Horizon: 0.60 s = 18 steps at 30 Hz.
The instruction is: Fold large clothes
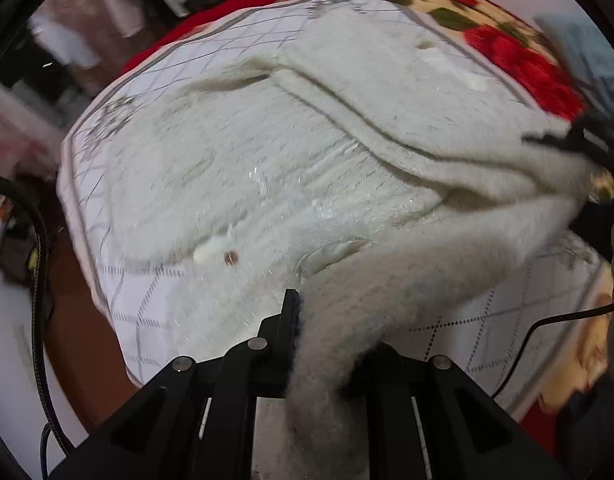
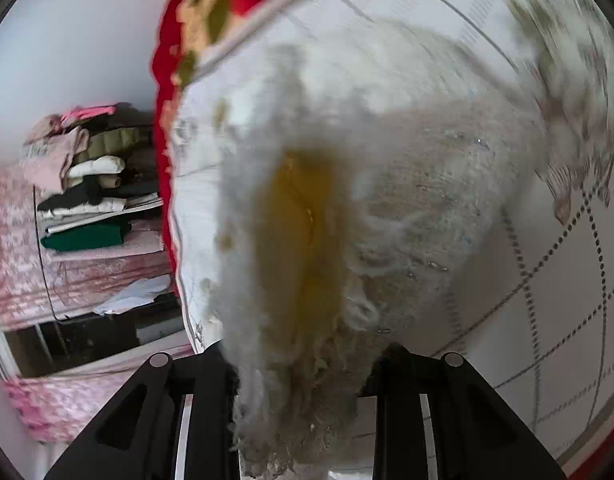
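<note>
A large fluffy white sweater [image 1: 291, 152] lies spread on a white quilt with a grey grid pattern [image 1: 147, 312]. My left gripper [image 1: 327, 344] is shut on a stretch of the sweater's edge, which runs up to the right toward my right gripper [image 1: 587, 136]. In the right wrist view, my right gripper [image 2: 303, 364] is shut on a thick bunch of the sweater [image 2: 387, 208], which hangs in front of the lens and hides its fingertips. The quilt [image 2: 547, 300] lies below it.
A red floral blanket [image 1: 519, 52] lies under the quilt. A stack of folded clothes [image 2: 91, 184] sits on a pink surface at the left of the right wrist view. A black cable [image 1: 547, 320] crosses the quilt. A light blue cloth [image 1: 587, 48] lies at far right.
</note>
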Motion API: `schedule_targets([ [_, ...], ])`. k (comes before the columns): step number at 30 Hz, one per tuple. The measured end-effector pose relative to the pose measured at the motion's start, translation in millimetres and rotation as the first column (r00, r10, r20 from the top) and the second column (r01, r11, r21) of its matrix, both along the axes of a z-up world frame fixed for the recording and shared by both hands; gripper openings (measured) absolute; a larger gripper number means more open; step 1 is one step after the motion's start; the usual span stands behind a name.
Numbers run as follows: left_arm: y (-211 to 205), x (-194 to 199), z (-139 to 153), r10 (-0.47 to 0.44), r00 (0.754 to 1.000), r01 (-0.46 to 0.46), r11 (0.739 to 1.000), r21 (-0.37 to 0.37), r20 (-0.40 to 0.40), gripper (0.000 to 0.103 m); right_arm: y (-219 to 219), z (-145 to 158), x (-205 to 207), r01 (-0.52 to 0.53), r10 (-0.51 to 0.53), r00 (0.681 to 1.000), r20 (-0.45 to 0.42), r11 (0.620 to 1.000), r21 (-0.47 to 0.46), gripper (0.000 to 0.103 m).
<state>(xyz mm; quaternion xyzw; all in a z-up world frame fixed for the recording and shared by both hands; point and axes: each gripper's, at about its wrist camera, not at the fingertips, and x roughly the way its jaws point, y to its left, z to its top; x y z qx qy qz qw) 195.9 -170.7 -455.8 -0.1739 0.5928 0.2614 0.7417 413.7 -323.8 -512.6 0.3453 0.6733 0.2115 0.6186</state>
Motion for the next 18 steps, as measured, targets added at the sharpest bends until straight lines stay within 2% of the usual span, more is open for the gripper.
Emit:
schedule_targets([
  [2, 20, 1, 15, -0.044, 0.999, 0.044, 0.999, -0.03, 0.011, 0.01, 16, 34, 5, -0.015, 0.017, 0.999, 0.03, 0.999, -0.039, 0.028],
  [5, 60, 4, 35, -0.075, 0.997, 0.077, 0.994, -0.081, 0.024, 0.01, 68, 77, 14, -0.039, 0.046, 0.997, 0.059, 0.993, -0.107, 0.028],
  [7, 93, 10, 46, -0.072, 0.997, 0.076, 0.989, -0.124, 0.035, 0.011, 96, 99, 24, -0.06, 0.072, 0.995, 0.072, 0.986, -0.153, 0.028],
  [9, 123, 17, 53, -0.057, 0.997, 0.064, 0.989, -0.13, 0.054, 0.012, 131, 112, 38, -0.09, 0.108, 0.991, 0.075, 0.974, -0.207, 0.028],
  [13, 184, 29, 54, -0.026, 0.997, 0.035, 0.992, -0.123, 0.073, 0.016, 204, 115, 57, -0.136, 0.156, 0.987, 0.048, 0.946, -0.294, 0.028],
  [15, 221, 32, 44, 0.003, 0.997, 0.008, 0.991, -0.133, 0.076, 0.017, 243, 111, 68, -0.158, 0.18, 0.983, 0.035, 0.928, -0.337, 0.029],
  [18, 265, 34, 28, 0.056, 0.997, -0.047, 0.988, -0.15, 0.055, 0.021, 291, 90, 77, -0.199, 0.215, 0.977, 0.001, 0.91, -0.364, 0.033],
])
